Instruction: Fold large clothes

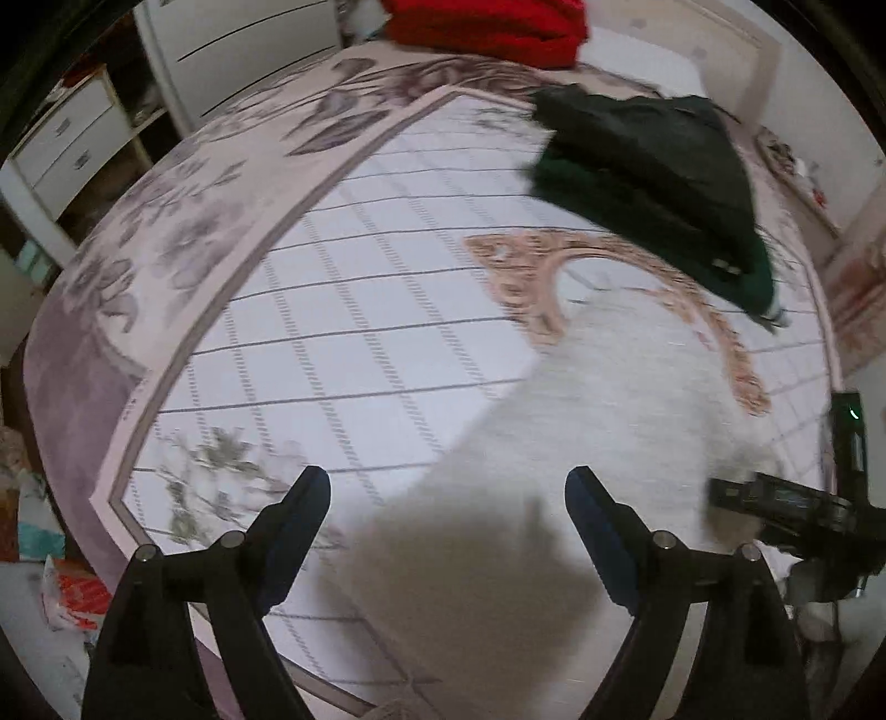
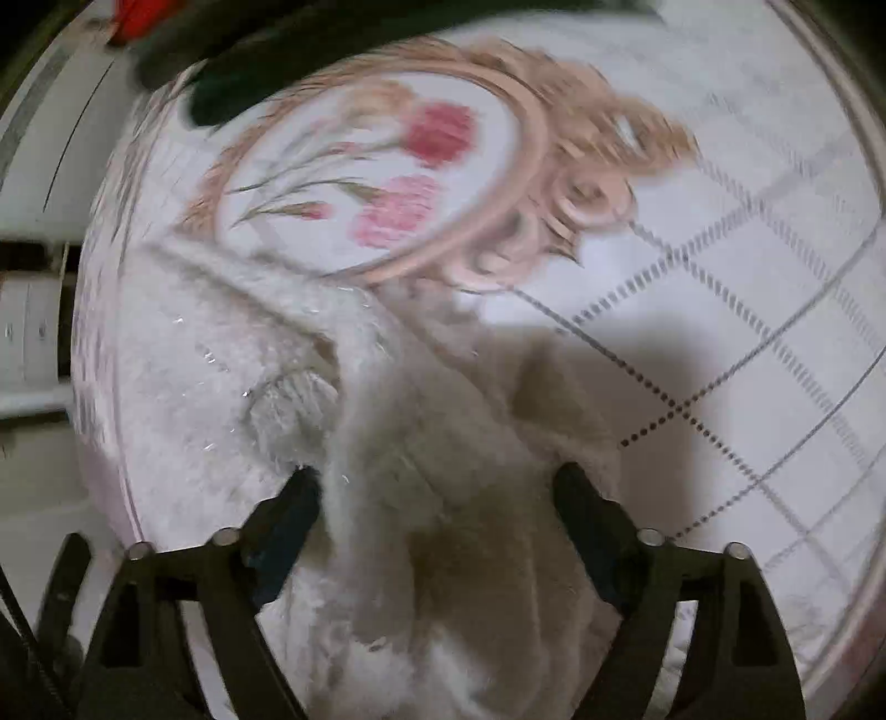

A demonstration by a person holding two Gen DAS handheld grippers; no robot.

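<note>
A white fluffy garment (image 1: 598,421) lies on the patterned bedspread (image 1: 354,310). In the right wrist view the garment (image 2: 432,498) is bunched into folds right in front of the fingers. My left gripper (image 1: 447,487) is open above the garment's near edge, holding nothing. My right gripper (image 2: 437,482) is open with the fluffy fabric lying between its fingers, not pinched. The right gripper also shows at the right edge of the left wrist view (image 1: 775,504), low over the garment.
A folded dark green garment (image 1: 659,183) lies at the far side of the bed, a red one (image 1: 487,27) behind it. White drawers (image 1: 66,149) stand left of the bed. A floral medallion (image 2: 387,183) marks the bedspread's middle.
</note>
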